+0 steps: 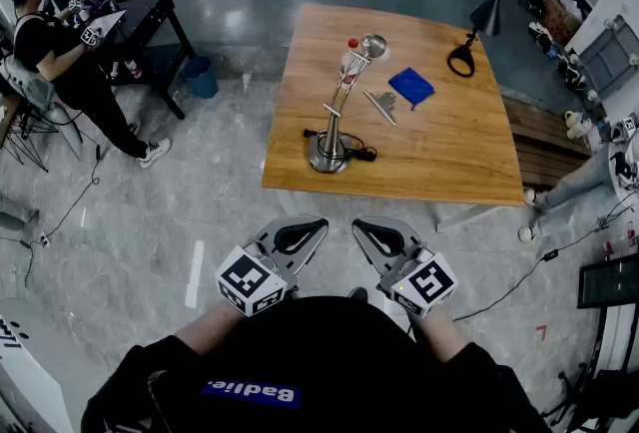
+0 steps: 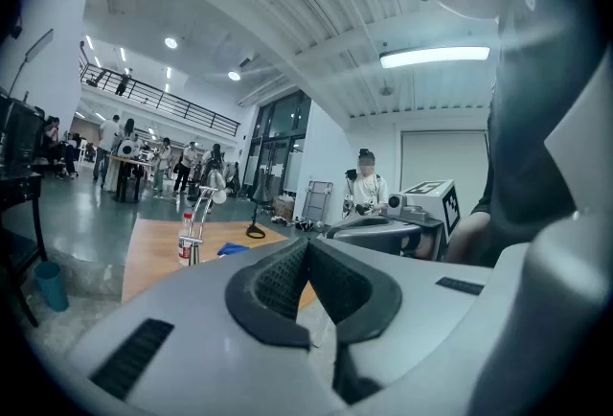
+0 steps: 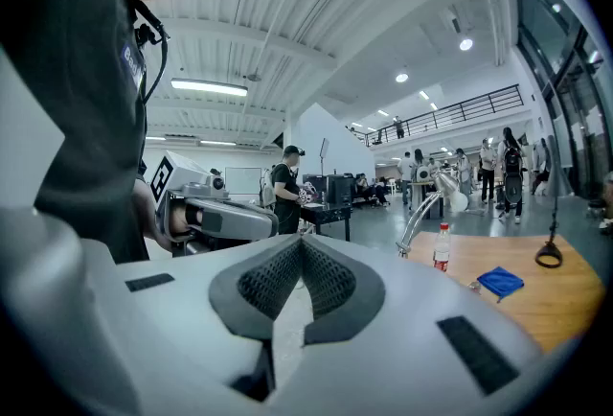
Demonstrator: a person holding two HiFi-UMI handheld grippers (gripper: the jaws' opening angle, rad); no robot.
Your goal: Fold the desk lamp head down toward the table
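The left claw (image 1: pixel 305 231) and right claw (image 1: pixel 374 233) hover level side by side, jaws pressed together.

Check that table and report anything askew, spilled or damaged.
Nothing stands out. The desk lamp stands upright on the table with its head raised. The bottle is upright, the blue cloth lies flat, and nothing is spilled.

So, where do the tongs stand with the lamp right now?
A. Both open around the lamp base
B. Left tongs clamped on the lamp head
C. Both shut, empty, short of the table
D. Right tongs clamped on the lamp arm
C: the left tongs and right tongs are each shut on nothing, held short of the table, and the lamp stands untouched.
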